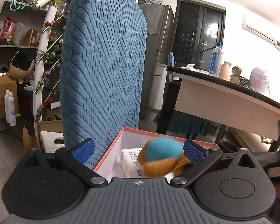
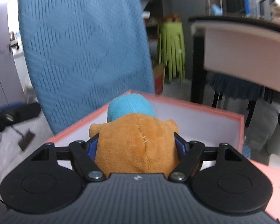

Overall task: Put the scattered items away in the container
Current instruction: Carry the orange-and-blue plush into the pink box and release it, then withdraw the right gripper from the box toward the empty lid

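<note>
Right gripper [image 2: 136, 149]: we clamp the plush [image 2: 136, 145] between both pads, over the box [image 2: 240, 130] ahead. Left gripper [image 1: 139, 149]: fingers spread wide, holding nothing, plush just ahead above box.

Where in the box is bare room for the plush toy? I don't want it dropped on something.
Bare floor shows along the box's left wall, beside the white packet. The middle is crowded: the packet lies there, and the plush toy sits clamped in the right hand-held gripper.

The plush [image 1: 162, 158] is motion-blurred in the left view, covering part of the white pack [image 1: 129, 161] in the box [image 1: 110, 156]. In the right view the plush [image 2: 136, 145] hides the right gripper [image 2: 136, 147] pads and the box [image 2: 214, 119] floor.
</note>
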Tool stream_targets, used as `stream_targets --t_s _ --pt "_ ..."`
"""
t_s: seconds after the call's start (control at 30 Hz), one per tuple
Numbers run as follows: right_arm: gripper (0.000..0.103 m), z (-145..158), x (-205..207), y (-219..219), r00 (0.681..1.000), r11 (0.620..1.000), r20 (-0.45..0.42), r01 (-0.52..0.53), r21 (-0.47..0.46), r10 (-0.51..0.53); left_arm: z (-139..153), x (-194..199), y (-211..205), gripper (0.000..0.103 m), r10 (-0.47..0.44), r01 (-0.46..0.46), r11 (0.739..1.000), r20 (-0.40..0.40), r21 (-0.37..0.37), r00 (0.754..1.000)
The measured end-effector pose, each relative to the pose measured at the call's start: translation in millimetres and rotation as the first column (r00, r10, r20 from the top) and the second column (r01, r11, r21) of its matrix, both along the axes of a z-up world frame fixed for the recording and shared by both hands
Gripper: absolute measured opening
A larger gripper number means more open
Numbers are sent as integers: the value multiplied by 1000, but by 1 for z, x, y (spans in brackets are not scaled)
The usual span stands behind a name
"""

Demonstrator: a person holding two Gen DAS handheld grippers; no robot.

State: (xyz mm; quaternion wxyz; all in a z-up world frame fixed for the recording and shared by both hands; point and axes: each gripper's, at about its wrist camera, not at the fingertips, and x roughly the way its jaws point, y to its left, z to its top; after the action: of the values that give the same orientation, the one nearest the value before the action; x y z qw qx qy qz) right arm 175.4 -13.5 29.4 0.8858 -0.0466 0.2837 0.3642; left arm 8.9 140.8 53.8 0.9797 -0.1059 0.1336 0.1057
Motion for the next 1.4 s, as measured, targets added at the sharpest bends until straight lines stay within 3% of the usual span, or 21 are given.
stream_targets --t_s 0.2,0.33,0.6,0.83,1.07,1.4 --pt "79 -27 5 20 994 989 -105 -1 -147 -15 0 -3 0 102 -27 27 1000 2 12 1000" --pt "85 -31 7 18 990 985 -137 17 -173 -41 -4 -1 0 102 -40 40 999 -1 22 999" --pt "97 -23 1 -3 993 991 -68 88 -96 -95 -8 3 -12 102 -58 59 998 -20 31 998" --pt "97 -12 -9 -56 977 977 3 212 -29 -212 -12 9 -41 102 -100 102 994 -35 50 994" --pt "97 -5 -32 -132 930 932 70 358 50 -361 -19 7 -83 102 -226 227 972 -27 66 974" --pt "99 -4 -83 -211 860 880 191 456 132 -474 -36 13 -118 102 -252 250 963 7 99 968"
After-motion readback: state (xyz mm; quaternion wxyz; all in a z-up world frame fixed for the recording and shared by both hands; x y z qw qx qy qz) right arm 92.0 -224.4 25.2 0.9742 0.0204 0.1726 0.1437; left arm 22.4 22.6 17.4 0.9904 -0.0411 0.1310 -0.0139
